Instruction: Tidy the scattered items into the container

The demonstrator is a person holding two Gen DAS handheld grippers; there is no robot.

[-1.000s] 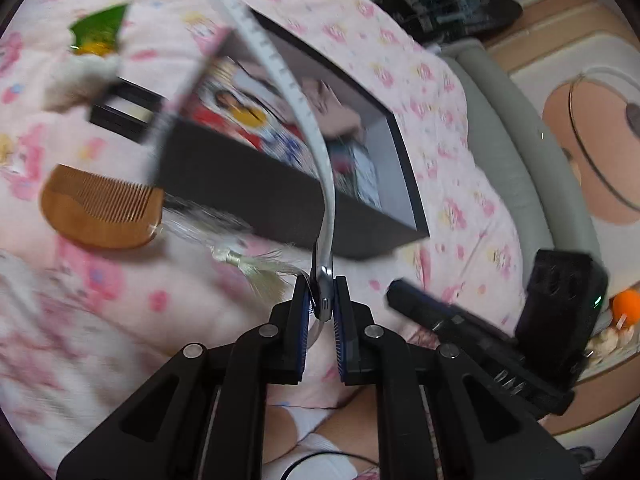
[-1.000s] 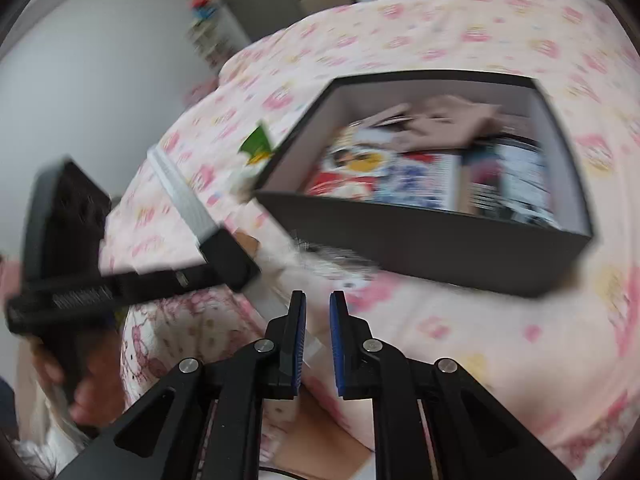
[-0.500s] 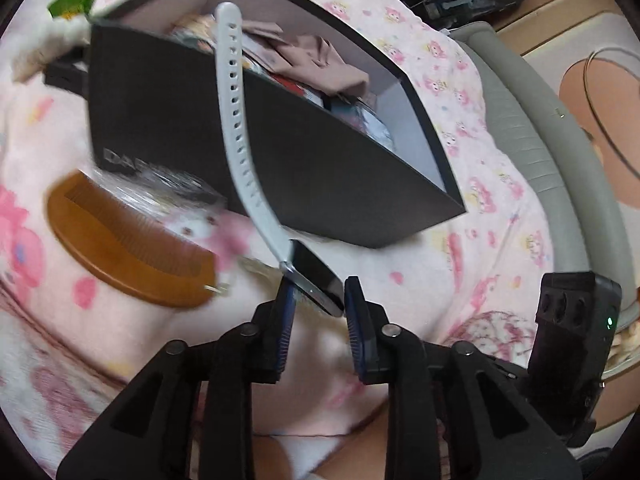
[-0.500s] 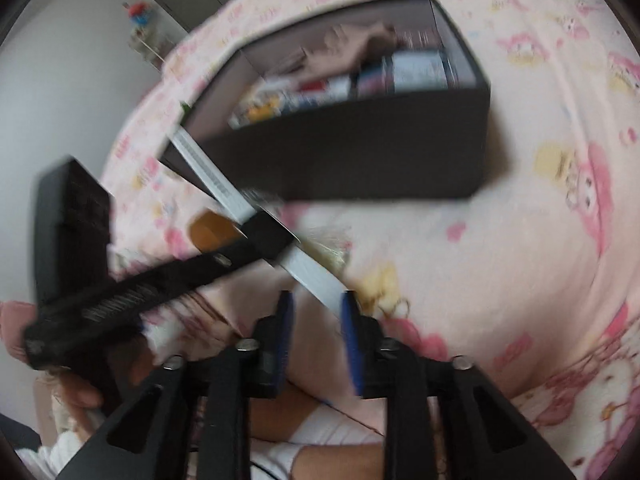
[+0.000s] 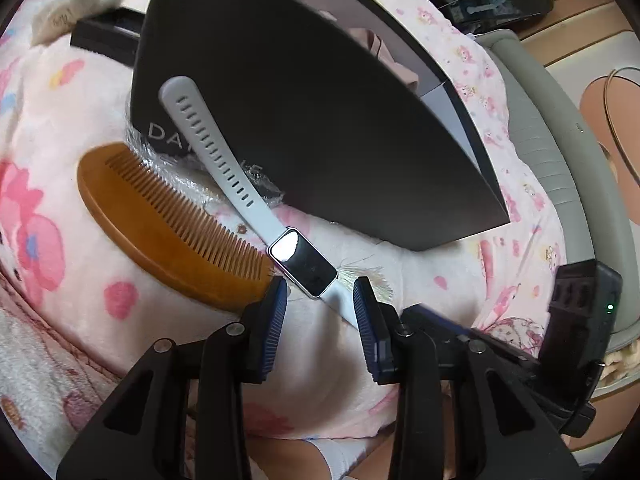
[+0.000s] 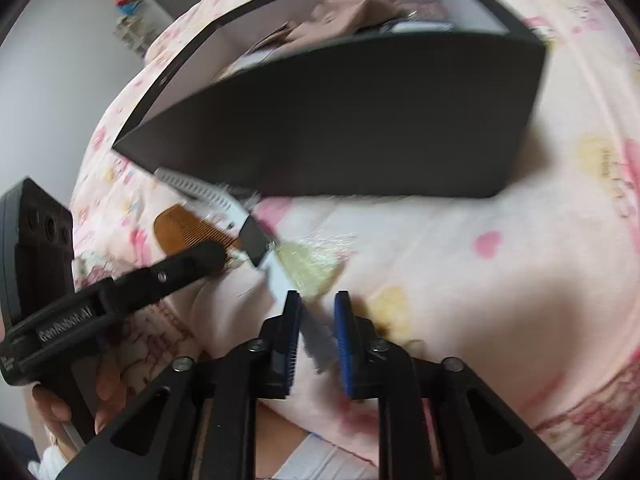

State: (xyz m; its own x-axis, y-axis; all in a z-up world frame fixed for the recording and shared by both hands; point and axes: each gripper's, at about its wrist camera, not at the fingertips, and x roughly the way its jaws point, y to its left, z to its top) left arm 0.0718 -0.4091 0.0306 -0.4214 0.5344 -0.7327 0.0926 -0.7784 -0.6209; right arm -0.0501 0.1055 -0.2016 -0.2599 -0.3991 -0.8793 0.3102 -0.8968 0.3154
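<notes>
A smart band with a grey strap (image 5: 224,168) and black screen (image 5: 302,262) lies on the pink blanket against the black box (image 5: 320,120), which holds cloth and booklets. My left gripper (image 5: 320,300) is open, its fingers either side of the band's near strap end, not gripping. In the right wrist view the band (image 6: 256,242) lies between the two grippers; my right gripper (image 6: 316,320) is open around its near strap end. A wooden comb (image 5: 160,224) lies just left of the band and also shows in the right wrist view (image 6: 188,232).
A clear plastic wrapper (image 5: 168,168) and a pale tassel (image 6: 312,256) lie by the comb. A black case (image 5: 108,36) and a white plush (image 5: 76,0) sit behind the box. The bed's grey edge (image 5: 552,160) runs along the right.
My left gripper opened and let the smart band drop onto the blanket in front of the box. Both grippers have come lower and closer to the box. My right gripper opened around the strap end.
</notes>
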